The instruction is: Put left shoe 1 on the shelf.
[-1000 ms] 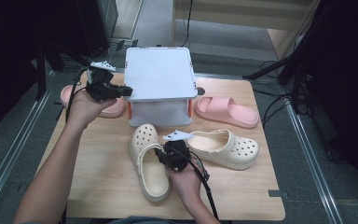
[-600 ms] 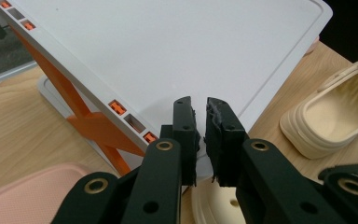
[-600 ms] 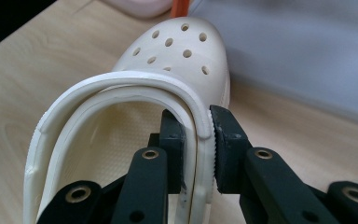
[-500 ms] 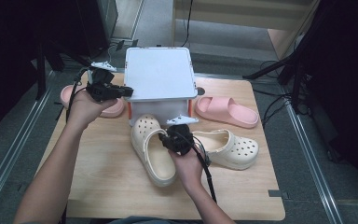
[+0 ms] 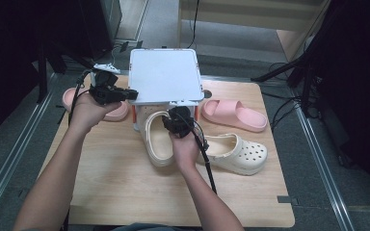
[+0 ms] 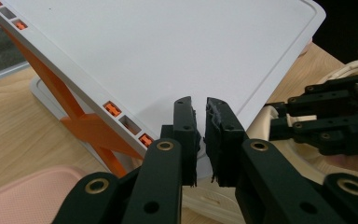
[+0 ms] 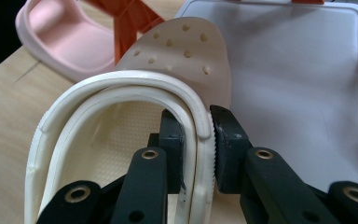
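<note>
Now the right hand-held gripper (image 7: 198, 140), clamped on one cream clog's (image 7: 121, 121) rim, noses it under the white rack's (image 5: 164, 74) shelf, which the left hand-held gripper (image 6: 200, 135) pinches; three shoes wait outside.

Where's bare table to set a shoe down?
Free: the near table strip below both clogs, and the left patch between the left forearm and held clog. Crowded: around the rack, with pink slides either side and the second clog right.

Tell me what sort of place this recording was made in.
Probably a lab or studio set up for recording, not a home: a bare wooden table stands on grey floor with metal rails, dark stands and loose cables around it, and shoes are laid out as props.
</note>
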A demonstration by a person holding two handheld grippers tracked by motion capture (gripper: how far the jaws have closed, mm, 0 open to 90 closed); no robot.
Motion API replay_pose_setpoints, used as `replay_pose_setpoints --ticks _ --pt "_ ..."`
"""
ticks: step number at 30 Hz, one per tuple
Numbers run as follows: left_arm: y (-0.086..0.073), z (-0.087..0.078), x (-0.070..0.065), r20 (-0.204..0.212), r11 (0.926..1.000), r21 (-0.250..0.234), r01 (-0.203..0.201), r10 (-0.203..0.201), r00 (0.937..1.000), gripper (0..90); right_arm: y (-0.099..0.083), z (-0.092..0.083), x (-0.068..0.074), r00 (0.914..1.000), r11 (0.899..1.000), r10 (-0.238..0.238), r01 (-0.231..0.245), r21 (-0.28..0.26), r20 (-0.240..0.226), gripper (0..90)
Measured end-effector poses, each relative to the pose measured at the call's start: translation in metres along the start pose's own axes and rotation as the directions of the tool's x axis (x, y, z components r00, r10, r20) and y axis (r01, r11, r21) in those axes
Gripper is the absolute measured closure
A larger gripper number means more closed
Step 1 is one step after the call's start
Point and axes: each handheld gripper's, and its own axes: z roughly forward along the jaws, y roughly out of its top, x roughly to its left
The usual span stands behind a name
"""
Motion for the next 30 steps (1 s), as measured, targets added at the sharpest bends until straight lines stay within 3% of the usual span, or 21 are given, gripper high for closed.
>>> replay_pose_setpoints --ticks 1,5,6,10,11,14,17,19,21,24,26,28,30 --pt "0.000 0.000 0.000 0.000 1.0000 0.000 0.002 -0.002 1.0000 82.3 0.001 0.006 0.001 0.9998 1.000 0.016 -0.016 0.006 0.008 76.7" --pt "0.000 0.000 0.000 -0.001 1.0000 0.000 0.000 0.000 1.0000 82.3 -0.002 0.014 0.003 0.9994 1.000 0.004 -0.005 0.022 0.035 76.3" --pt "0.000 0.000 -0.001 0.000 1.0000 -0.001 0.002 -0.002 1.0000 82.3 -0.003 0.015 0.004 0.9992 1.000 0.004 -0.005 0.004 0.041 75.7" --pt "0.000 0.001 -0.001 -0.003 1.0000 -0.003 0.000 0.000 1.0000 82.3 -0.003 0.014 0.004 0.9995 1.000 0.001 -0.001 0.002 0.032 72.8" --pt "0.000 0.001 -0.001 -0.004 1.0000 -0.004 -0.001 0.001 1.0000 82.3 -0.005 0.010 0.003 0.9998 1.000 0.012 -0.012 -0.012 -0.017 67.0" --pt "0.000 0.001 -0.003 -0.017 0.9999 -0.004 -0.016 0.016 0.9997 82.3 -0.007 0.007 0.003 0.9990 1.000 0.017 -0.017 -0.003 -0.042 61.6" --pt "0.000 0.002 -0.003 -0.021 0.9998 -0.005 -0.018 0.017 0.9996 82.2 -0.011 -0.001 0.003 0.9986 1.000 -0.008 0.007 -0.011 -0.051 57.9" --pt "0.000 0.002 -0.003 -0.017 0.9999 -0.005 -0.013 0.012 0.9998 82.2 -0.014 -0.015 0.001 0.9972 1.000 -0.013 0.011 -0.021 -0.073 56.3" --pt "0.000 0.002 -0.003 -0.016 0.9999 -0.006 -0.011 0.011 0.9998 82.2 -0.014 -0.019 0.001 0.9971 0.999 -0.022 0.020 -0.029 -0.072 57.6" --pt "0.000 0.002 -0.003 -0.016 0.9999 -0.007 -0.009 0.009 0.9998 82.3 -0.019 -0.038 0.002 0.9932 0.998 -0.048 0.042 -0.057 -0.106 70.8" --pt "0.001 0.002 -0.003 -0.017 0.9999 -0.004 -0.011 0.011 0.9998 82.2 -0.024 -0.050 0.004 0.9872 0.996 -0.080 0.076 -0.035 -0.138 82.0" --pt "0.000 0.002 -0.003 -0.019 0.9999 -0.004 -0.011 0.011 0.9998 82.1 -0.028 -0.053 0.005 0.9842 0.996 -0.091 0.088 -0.027 -0.152 83.3" --pt "0.000 0.002 -0.003 -0.017 0.9999 -0.005 -0.011 0.011 0.9998 82.0 -0.042 -0.060 0.007 0.9768 0.994 -0.103 0.105 0.003 -0.188 87.0"
